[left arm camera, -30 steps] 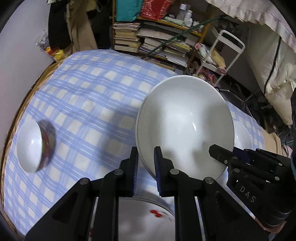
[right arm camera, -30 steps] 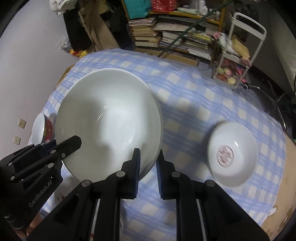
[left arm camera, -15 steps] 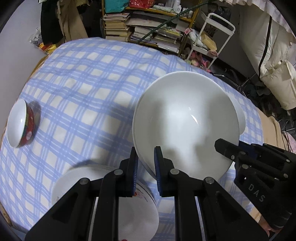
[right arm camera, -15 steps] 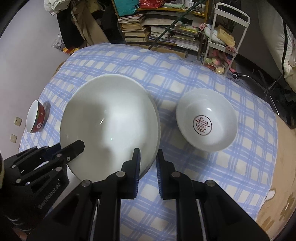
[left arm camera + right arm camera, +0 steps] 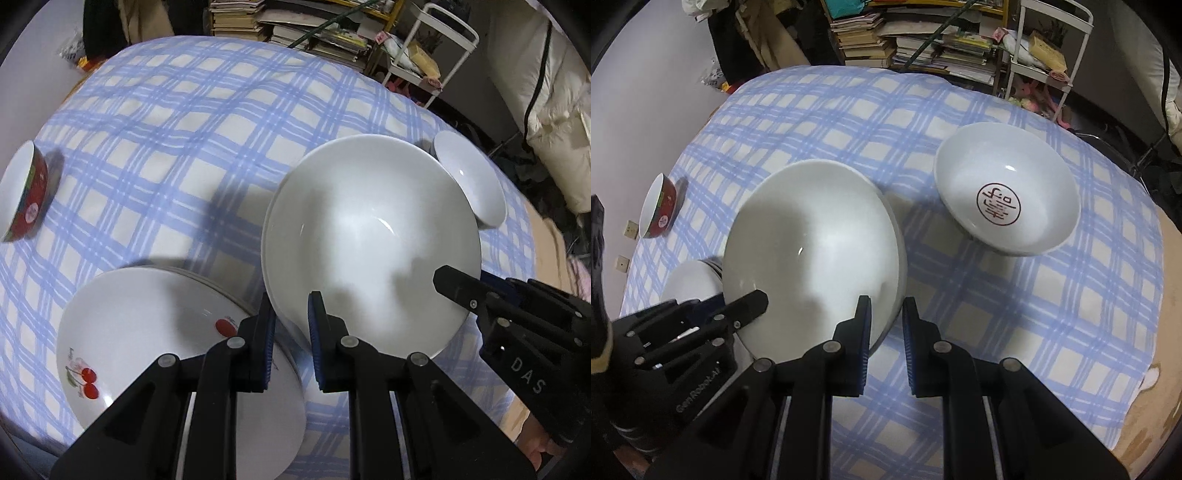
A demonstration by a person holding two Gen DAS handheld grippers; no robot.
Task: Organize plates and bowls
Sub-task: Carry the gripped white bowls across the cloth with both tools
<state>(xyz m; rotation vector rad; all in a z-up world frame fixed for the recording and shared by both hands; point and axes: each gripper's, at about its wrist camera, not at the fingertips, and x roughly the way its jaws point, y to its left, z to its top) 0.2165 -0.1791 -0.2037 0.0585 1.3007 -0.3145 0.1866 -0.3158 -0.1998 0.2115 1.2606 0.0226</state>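
Gripping opposite edges of the large white bowl (image 5: 369, 251), the left gripper (image 5: 290, 332) and right gripper (image 5: 884, 325) each pinch its rim between closed fingers, holding it above the checked surface (image 5: 177, 122). Far to the left gripper's left sits a red-sided bowl (image 5: 24, 199), and just below-left of its fingers lies the cherry-print plate stack (image 5: 147, 339). Ahead and to the right of the right gripper rests a white bowl with a red emblem (image 5: 1006, 192).
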